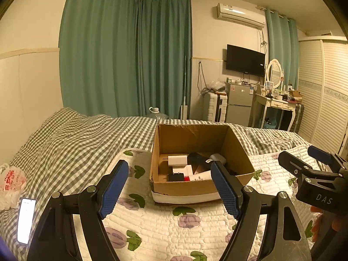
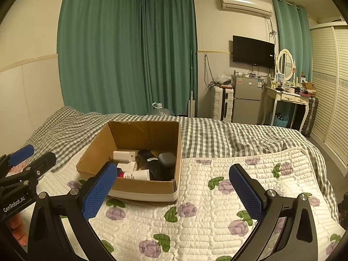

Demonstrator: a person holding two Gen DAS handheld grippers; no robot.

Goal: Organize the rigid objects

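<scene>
You're holding both grippers above the quilt (image 2: 217, 206), short of the box (image 1: 202, 187). The left gripper (image 1: 169, 187) is spread wide, nothing between its pads. The right gripper (image 2: 174, 184) is the same, wide and empty. In the left view the right one is sitting off at the right edge, beside the box and clear of it.

The rigid items are already lying in the box: a white block (image 2: 124, 156) at the back, a black cylinder (image 2: 152, 163) slanting across the middle, a grey case (image 2: 167, 159) against the right wall, a white tube (image 2: 137, 175) with a red end near the front wall, and a small black adapter (image 1: 175, 177) at the front left. Nothing loose is showing on the quilt, so you're likely at the sorting-inside or finishing stage; can't tell which.

If you're reaching in, come from above, not over the near wall; the cardboard looks light and would probably slide on the soft quilt. Take the cylinder across its narrow width, near the middle, since it's leaning on the other pieces. Keep one gripper free to steady the box rim. Items are packed touching, so close slowly to avoid pinching two at once.

A phone (image 1: 26, 219) and a plastic bag (image 1: 10, 180) are lying far left on the checked sheet, well apart from the box.
</scene>
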